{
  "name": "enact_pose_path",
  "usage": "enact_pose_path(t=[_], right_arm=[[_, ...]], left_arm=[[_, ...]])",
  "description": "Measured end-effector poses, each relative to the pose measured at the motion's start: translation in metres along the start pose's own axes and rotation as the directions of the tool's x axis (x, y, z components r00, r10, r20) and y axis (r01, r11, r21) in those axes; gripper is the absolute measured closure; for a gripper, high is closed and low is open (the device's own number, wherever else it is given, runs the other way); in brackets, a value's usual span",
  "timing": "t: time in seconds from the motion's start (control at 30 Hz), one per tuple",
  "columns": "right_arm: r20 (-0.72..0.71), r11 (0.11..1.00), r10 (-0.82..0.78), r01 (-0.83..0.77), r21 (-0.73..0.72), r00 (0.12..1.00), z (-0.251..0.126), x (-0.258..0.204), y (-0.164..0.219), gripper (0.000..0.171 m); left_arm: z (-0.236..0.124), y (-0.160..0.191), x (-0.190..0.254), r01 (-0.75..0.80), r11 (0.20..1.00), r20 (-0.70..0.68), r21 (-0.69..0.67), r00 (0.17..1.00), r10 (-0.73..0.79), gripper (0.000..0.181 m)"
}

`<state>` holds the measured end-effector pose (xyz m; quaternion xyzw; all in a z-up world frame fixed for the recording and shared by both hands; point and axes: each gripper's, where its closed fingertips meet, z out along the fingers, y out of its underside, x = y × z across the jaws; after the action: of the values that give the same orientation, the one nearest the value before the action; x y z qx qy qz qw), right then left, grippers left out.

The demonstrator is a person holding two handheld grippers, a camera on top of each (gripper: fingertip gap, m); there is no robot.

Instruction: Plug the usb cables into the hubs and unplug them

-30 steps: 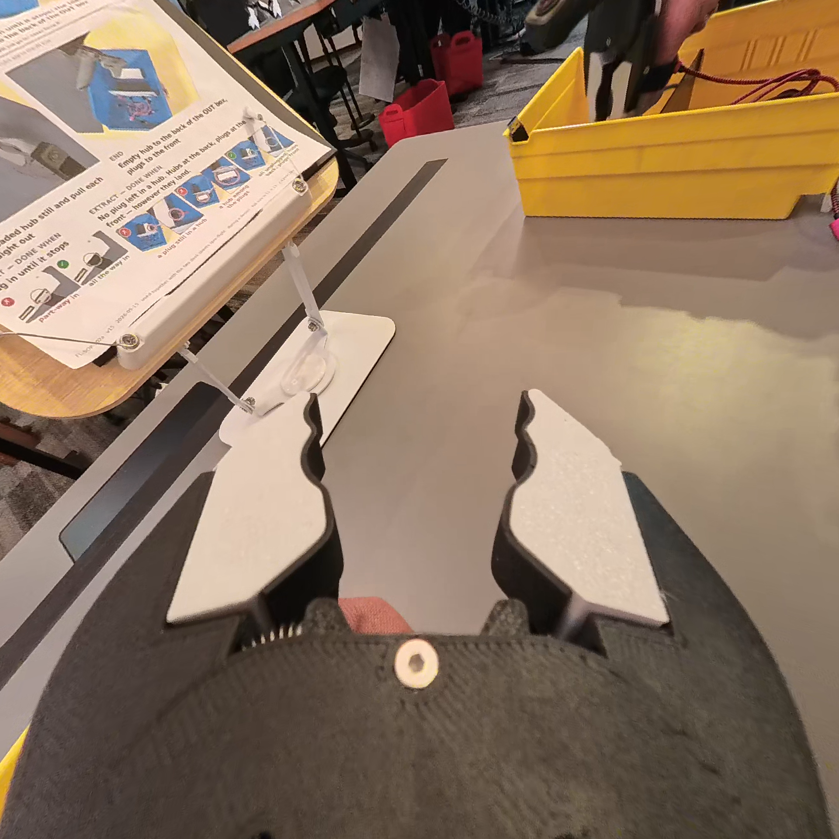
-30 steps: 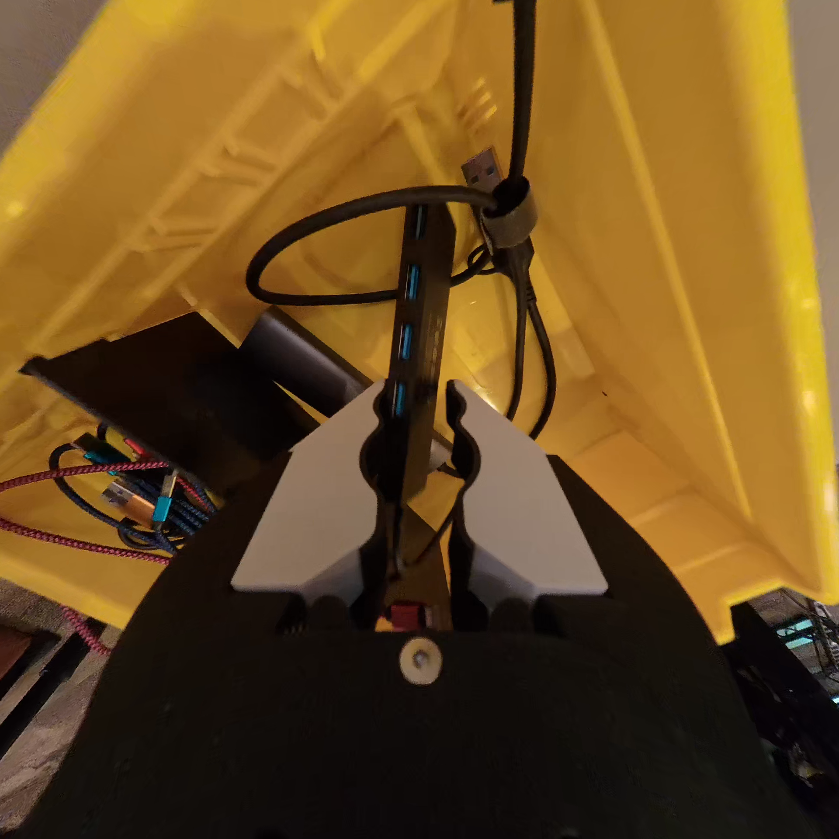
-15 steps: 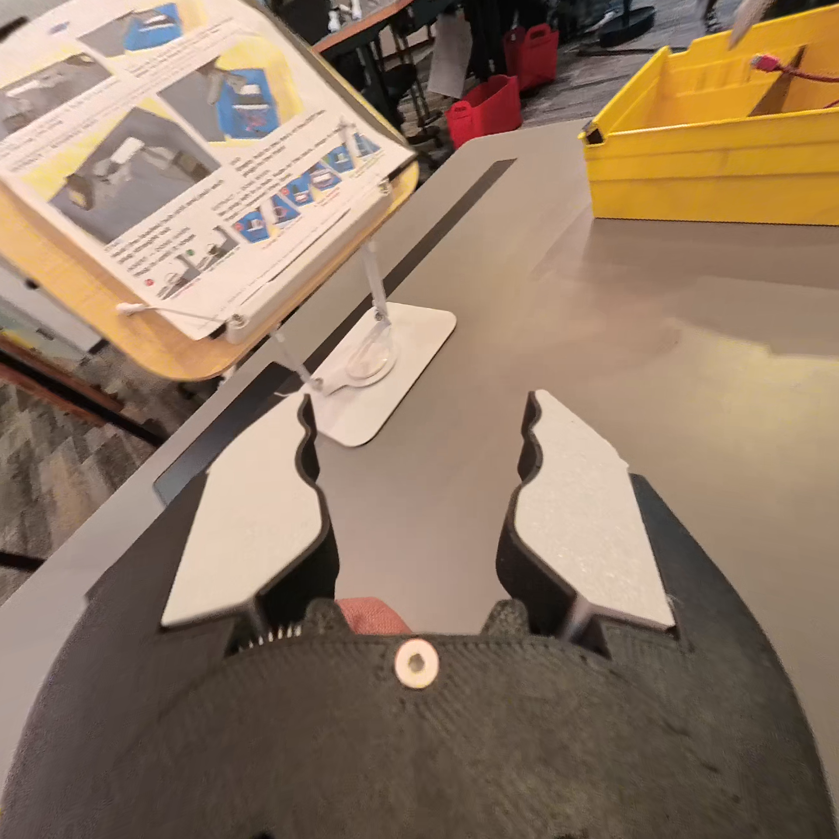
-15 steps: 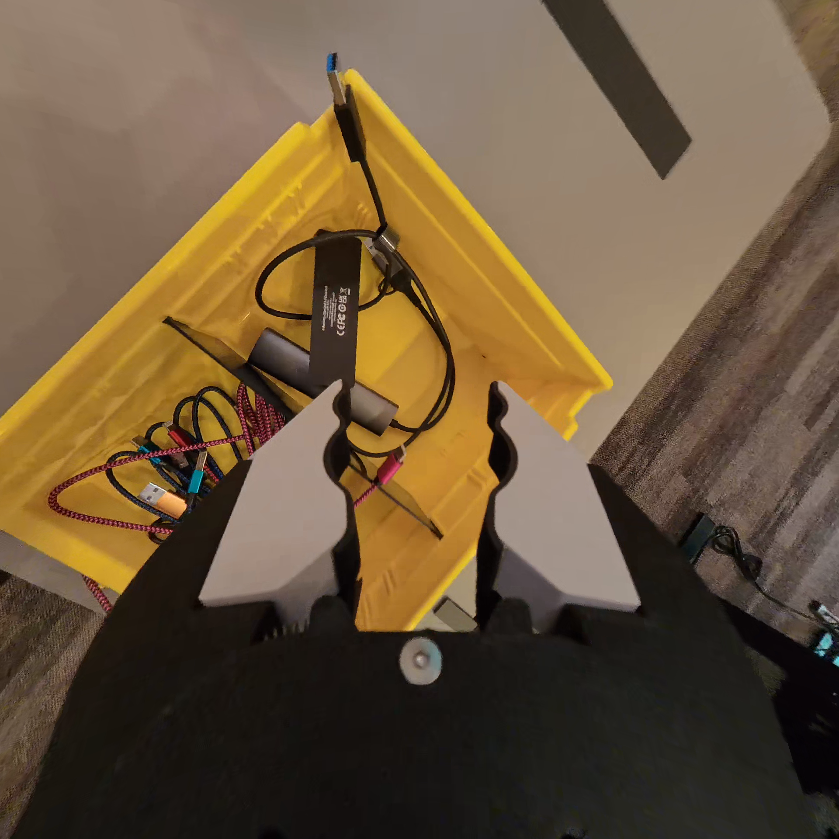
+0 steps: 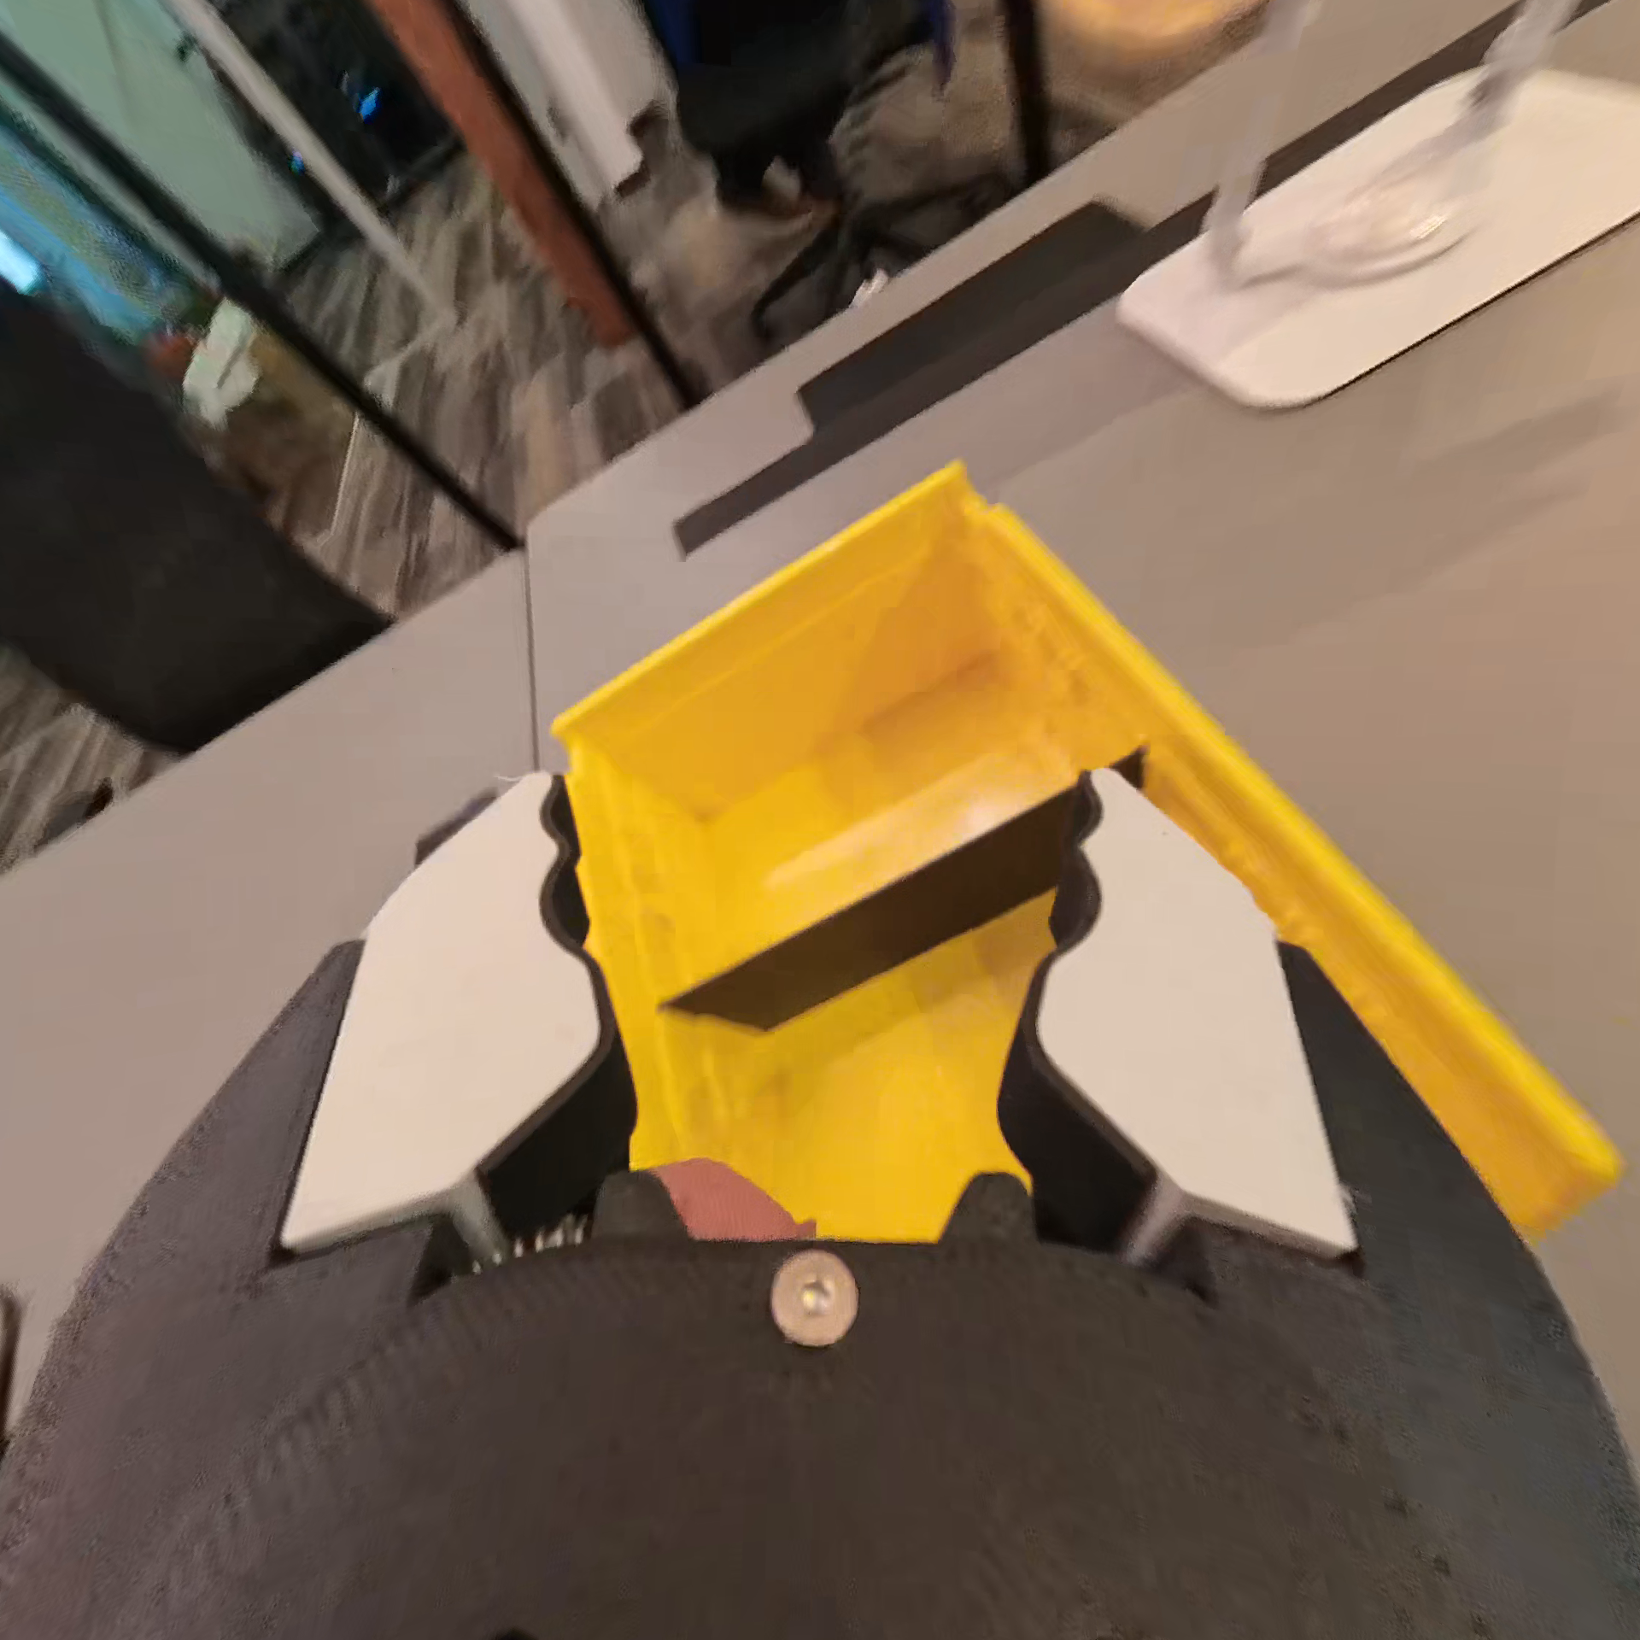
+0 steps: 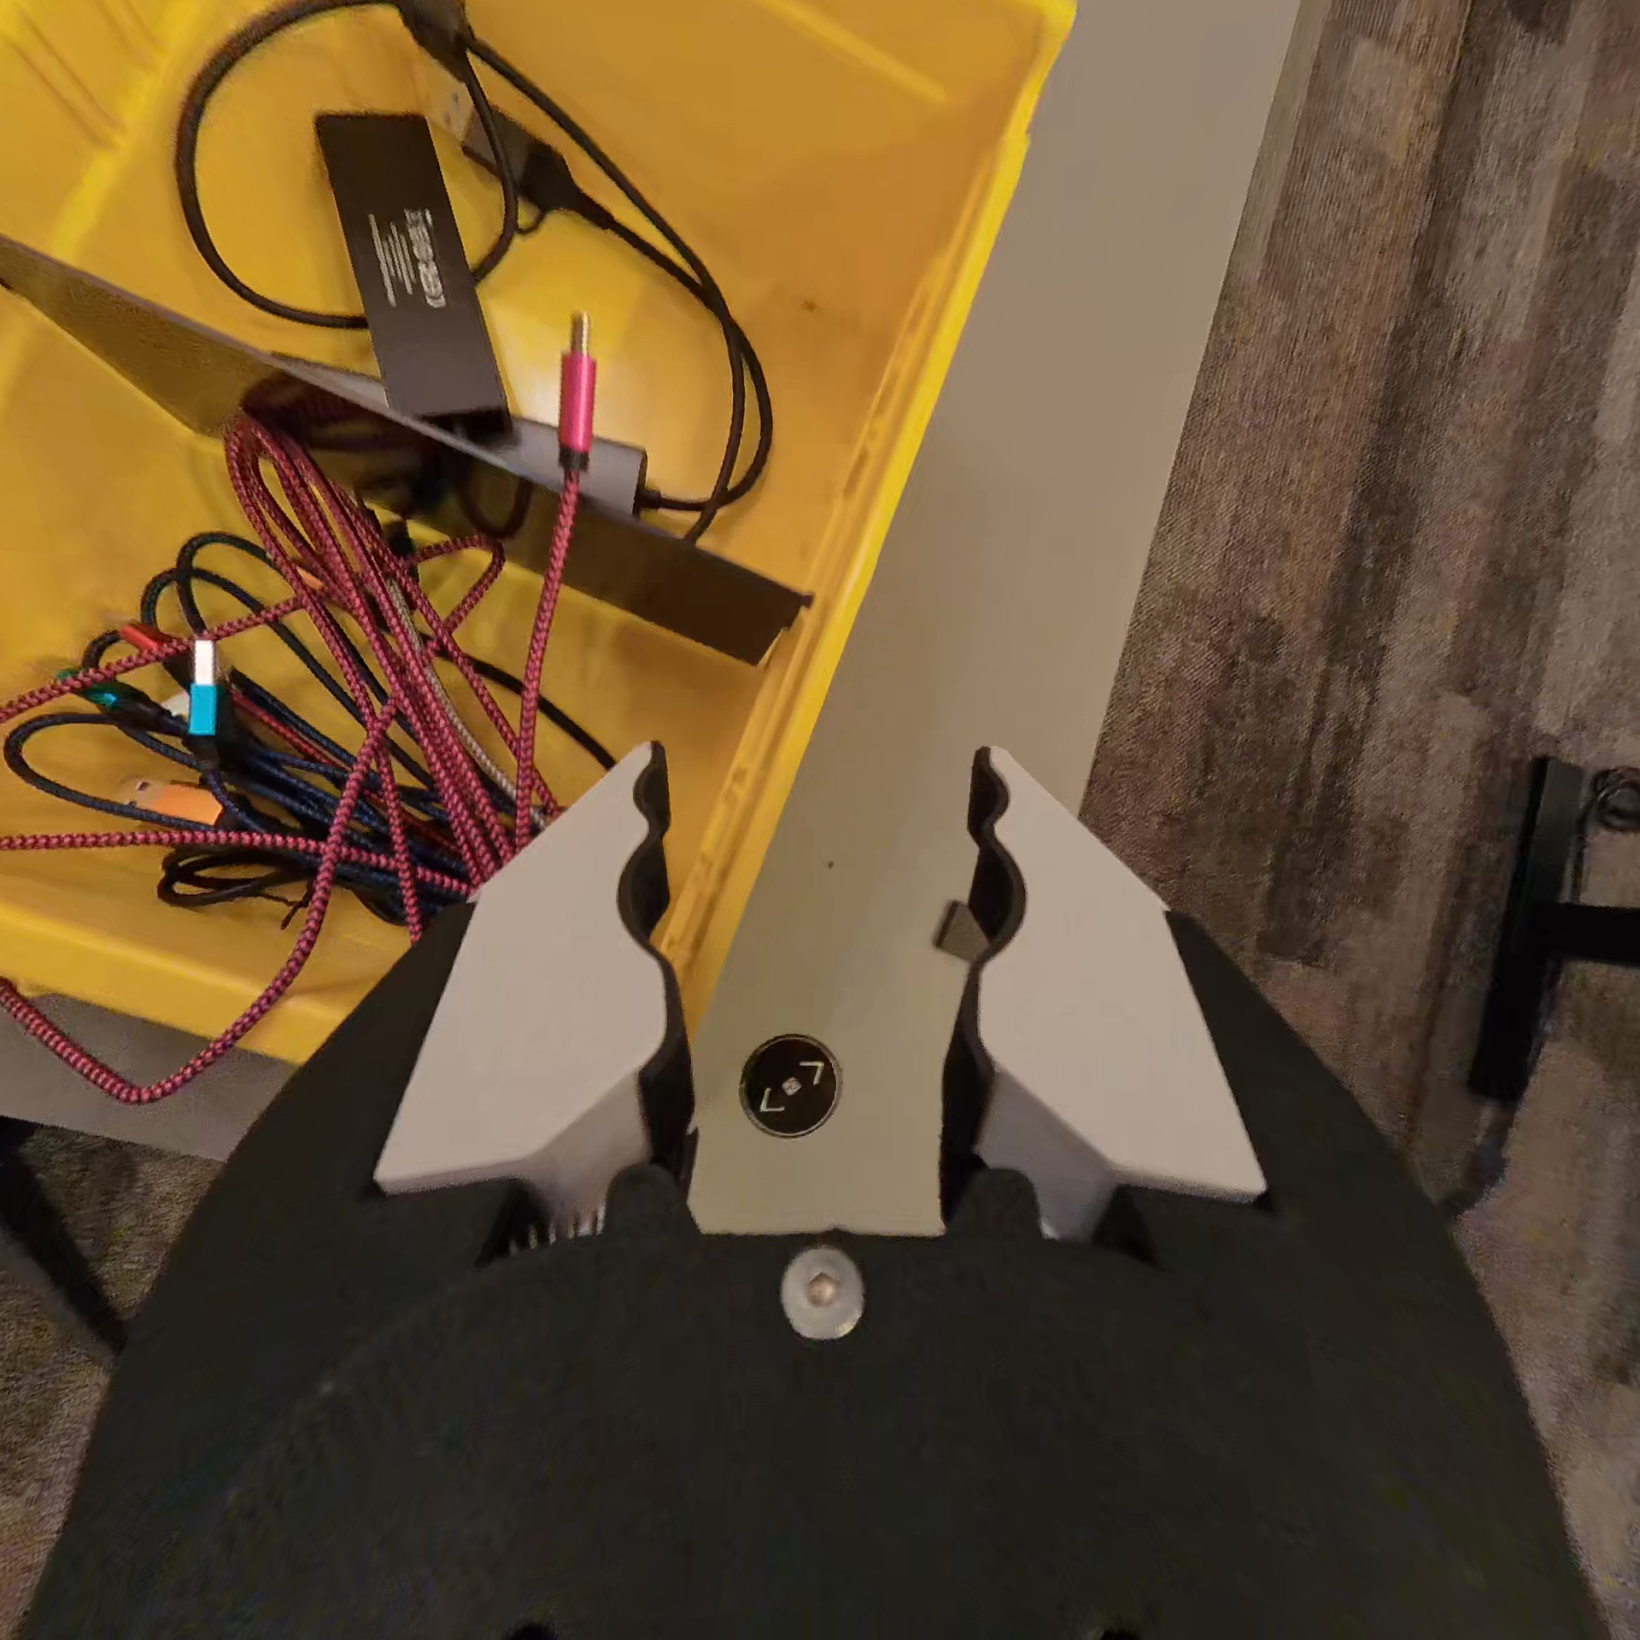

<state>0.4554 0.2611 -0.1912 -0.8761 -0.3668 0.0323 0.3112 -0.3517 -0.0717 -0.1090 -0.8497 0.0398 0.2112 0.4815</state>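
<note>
Both grippers, left [image 5: 816,874] and right [image 6: 816,843], held jaws apart, empty. Black hub [image 6: 408,266] lay in the yellow bin [image 6: 887,426] behind its divider; USB cables [image 6: 355,710] lay tangled in front. Risk: snagging neighbouring cables when lifting one.

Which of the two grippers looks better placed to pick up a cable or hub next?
Probably the right gripper: open beside the yellow bin holding hubs and cables. The left gripper, also open, faces an empty bin.

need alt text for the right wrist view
An open, empty gripper hovers over a grey table edge beside a yellow bin. A dark divider splits the bin: black hub behind, tangled braided cables in front.
</note>
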Motion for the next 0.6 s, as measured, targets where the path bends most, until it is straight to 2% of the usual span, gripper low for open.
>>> enact_pose_path(t=[0.17, 0.27, 0.37, 0.47, 0.53, 0.6], right_arm=[[0.09, 0.998, 0.062, -0.064, 0.018, 0.994, 0.011, -0.017, 0.017, 0.104], [0.155, 0.995, 0.088, -0.095, 0.039, 0.984, 0.015, -0.031, 0.015, 0.109], [0.162, 0.995, 0.091, -0.096, 0.026, 0.983, 0.022, -0.039, 0.016, 0.115], [0.122, 0.994, 0.102, -0.107, 0.029, 0.987, 0.028, -0.038, 0.016, 0.128], [0.126, 0.993, 0.109, -0.114, 0.027, 0.986, 0.032, -0.04, 0.017, 0.139], [0.111, 0.995, 0.097, -0.099, 0.01, 0.989, 0.037, -0.043, 0.02, 0.142]], left_arm=[[-0.009, 0.074, -0.041, 0.106, 0.975, 0.078, -0.195, 0.993, -0.092, 0.074], [-0.007, 0.118, -0.049, 0.164, 0.929, 0.109, -0.333, 0.985, -0.135, 0.07], [-0.005, 0.152, -0.056, 0.225, 0.879, 0.148, -0.42, 0.973, -0.178, 0.076], [0.006, 0.175, -0.043, 0.299, 0.842, 0.087, -0.45, 0.953, -0.292, 0.094], [0.01, 0.18, -0.041, 0.338, 0.831, 0.066, -0.442, 0.936, -0.345, 0.115], [0.014, 0.18, -0.037, 0.374, 0.821, 0.027, -0.431, 0.915, -0.402, 0.137]])
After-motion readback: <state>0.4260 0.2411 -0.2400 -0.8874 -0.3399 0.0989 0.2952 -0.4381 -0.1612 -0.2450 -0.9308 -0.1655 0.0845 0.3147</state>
